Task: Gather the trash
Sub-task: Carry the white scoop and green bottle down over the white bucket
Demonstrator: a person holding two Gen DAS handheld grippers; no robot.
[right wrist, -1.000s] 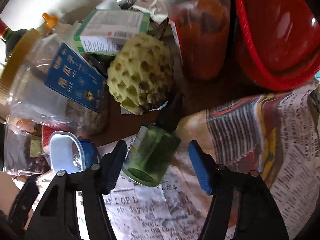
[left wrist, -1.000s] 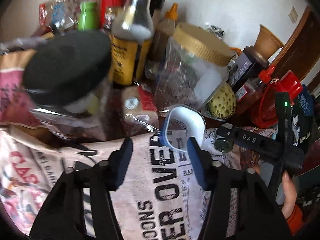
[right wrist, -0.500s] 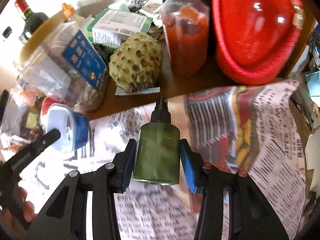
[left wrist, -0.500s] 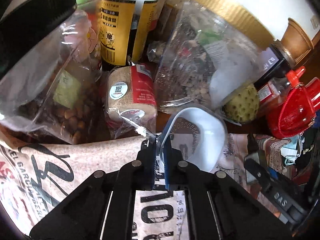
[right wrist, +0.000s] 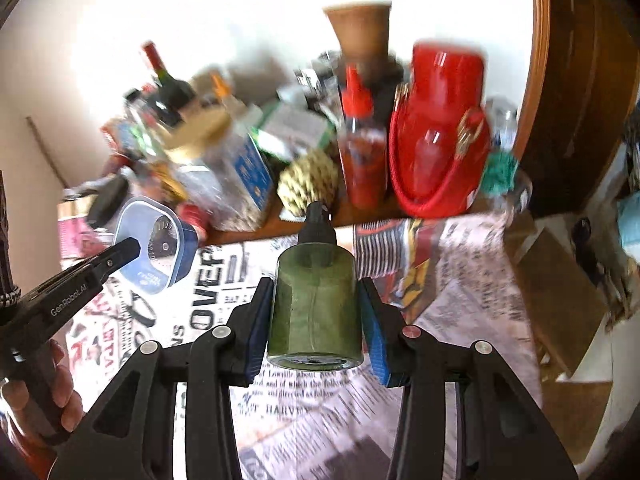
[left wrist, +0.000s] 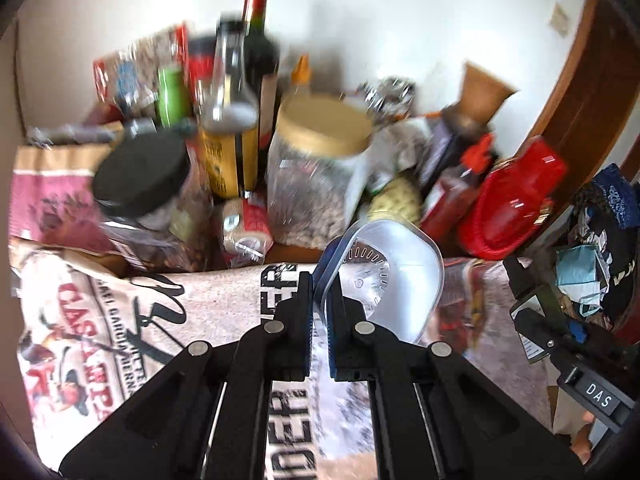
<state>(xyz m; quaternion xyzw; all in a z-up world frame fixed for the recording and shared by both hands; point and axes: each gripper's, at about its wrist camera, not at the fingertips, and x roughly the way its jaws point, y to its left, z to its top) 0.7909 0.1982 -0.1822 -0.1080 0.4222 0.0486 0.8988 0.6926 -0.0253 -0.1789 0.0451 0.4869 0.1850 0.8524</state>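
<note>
Both claws are loaded: the left gripper is pinched nearly closed on the thin wall of a clear plastic tub with a blue rim, and the right gripper has just closed onto a green spray bottle that fills the gap between its blue pads, black nozzle pointing away. Bottle and tub are both held above the newspaper that covers the table. Only the right wrist view shows the bottle; it also catches the left gripper from the side, tub at its tip, with the person's hand on the handle. Beyond the paper lies a blurred clutter: a tan-lidded jar, a custard apple, a red sauce bottle and a red bag.
</note>
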